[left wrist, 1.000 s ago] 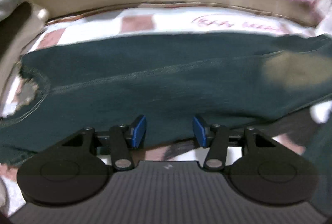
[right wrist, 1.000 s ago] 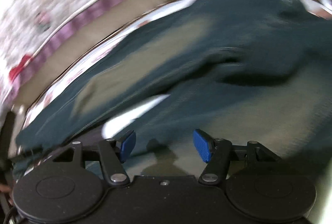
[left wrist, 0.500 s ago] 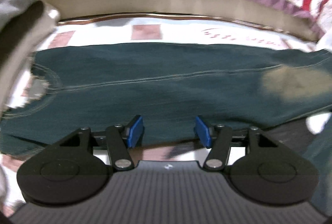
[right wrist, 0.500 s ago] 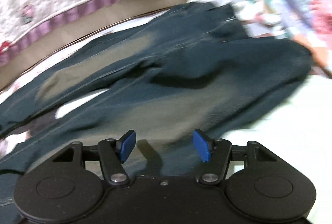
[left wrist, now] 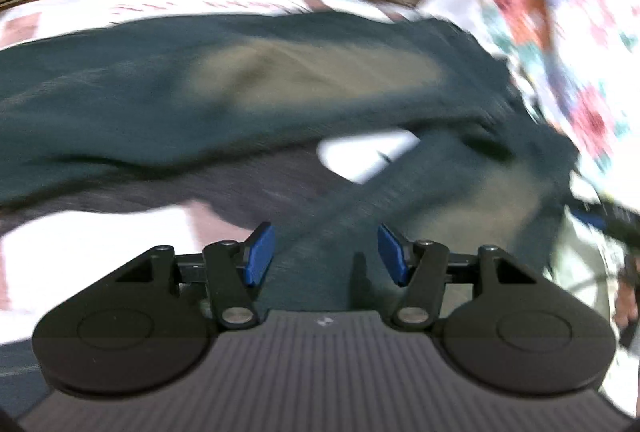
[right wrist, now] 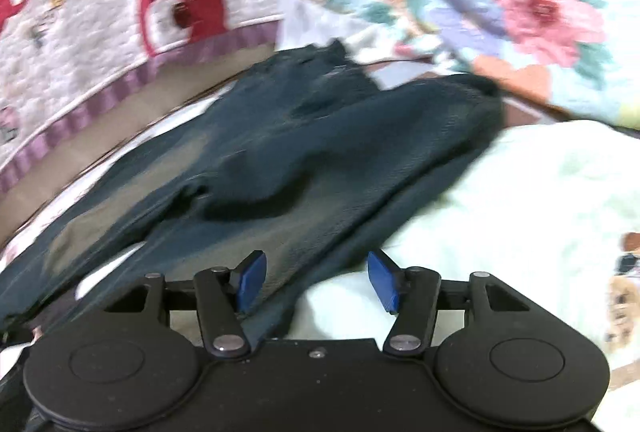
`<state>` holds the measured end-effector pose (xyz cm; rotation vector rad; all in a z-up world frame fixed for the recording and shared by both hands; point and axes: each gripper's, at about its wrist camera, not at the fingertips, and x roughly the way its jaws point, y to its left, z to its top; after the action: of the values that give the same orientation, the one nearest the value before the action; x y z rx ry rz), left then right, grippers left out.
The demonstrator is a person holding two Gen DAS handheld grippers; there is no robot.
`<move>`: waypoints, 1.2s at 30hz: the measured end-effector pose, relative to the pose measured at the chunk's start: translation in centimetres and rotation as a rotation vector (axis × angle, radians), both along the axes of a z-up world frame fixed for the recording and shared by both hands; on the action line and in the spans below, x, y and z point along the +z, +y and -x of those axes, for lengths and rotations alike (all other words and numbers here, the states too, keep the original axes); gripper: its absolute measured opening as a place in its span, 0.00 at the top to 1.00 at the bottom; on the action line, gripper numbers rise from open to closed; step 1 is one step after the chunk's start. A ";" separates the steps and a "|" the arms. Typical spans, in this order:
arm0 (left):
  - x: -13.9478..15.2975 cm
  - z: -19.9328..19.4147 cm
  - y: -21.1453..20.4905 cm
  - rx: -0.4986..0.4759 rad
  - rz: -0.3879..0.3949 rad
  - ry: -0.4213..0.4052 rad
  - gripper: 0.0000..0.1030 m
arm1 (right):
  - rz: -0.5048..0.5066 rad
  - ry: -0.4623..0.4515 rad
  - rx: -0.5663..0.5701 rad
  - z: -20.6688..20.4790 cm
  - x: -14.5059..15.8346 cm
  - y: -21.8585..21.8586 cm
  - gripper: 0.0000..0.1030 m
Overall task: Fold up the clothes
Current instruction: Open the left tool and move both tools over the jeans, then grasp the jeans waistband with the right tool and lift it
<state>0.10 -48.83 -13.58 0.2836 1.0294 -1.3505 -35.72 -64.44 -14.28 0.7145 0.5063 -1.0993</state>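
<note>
Between your left gripper's (left wrist: 326,253) blue pads there is only air: the jaws stand wide apart, gripping nothing, with a leg of the dark jeans (left wrist: 168,100) lying under the gap. Your right gripper (right wrist: 316,282) is likewise spread wide and holds nothing; its left pad hangs over the denim's near edge and its right pad over the pale sheet (right wrist: 532,200).

The jeans lie spread on the bed, their far side close along the purple-trimmed edge of the bear quilt (right wrist: 120,12), the bunched waist end reaching toward the floral blanket (right wrist: 540,4) at the right. Judging from the right wrist view, the long axis runs from that waist at the upper right down to the leg ends at the lower left. The two legs have parted, and a patch of white sheet shows between them. Faded patches mark the thighs.

Expect heavy, limp cloth: denim drapes and drags rather than slides, it will sag between two holds, and its seams and waistband are thick and firmer than the panels. It is not fragile, so you can pinch hard. A sound choice would be to take the waistband with your right gripper and a hem or outer seam with your left, since single-layer panel cloth is likely to pull into a peak. The pictures are blurred, so fine creases cannot be read.
</note>
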 end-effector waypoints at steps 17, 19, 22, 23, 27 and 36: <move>1.2 8.6 1.9 -0.490 -0.050 -0.214 0.37 | -0.086 -0.119 -0.130 11.5 -2.6 -15.4 0.47; 2.1 8.0 2.5 -0.503 -0.072 -0.185 0.37 | -0.126 -0.183 -0.149 11.6 -3.5 -16.4 0.40; 3.3 7.5 3.8 -0.525 -0.087 -0.166 0.37 | -0.126 -0.159 -0.132 10.1 -3.9 -17.6 0.29; 3.5 7.4 4.5 -0.528 -0.087 -0.169 0.36 | -0.120 -0.133 -0.122 9.5 -3.9 -18.1 0.28; 3.6 7.2 6.8 -0.517 -0.055 -0.192 0.33 | -0.067 -0.038 -0.076 7.8 -3.7 -18.6 0.27; 4.1 6.0 11.1 -0.411 -0.058 -0.272 0.31 | 0.300 -0.200 -0.033 8.1 2.7 -12.4 0.88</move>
<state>-5.90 -37.77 -9.51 0.7332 0.8068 -1.5963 -43.85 -76.86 -11.58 0.5624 0.1541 -1.0924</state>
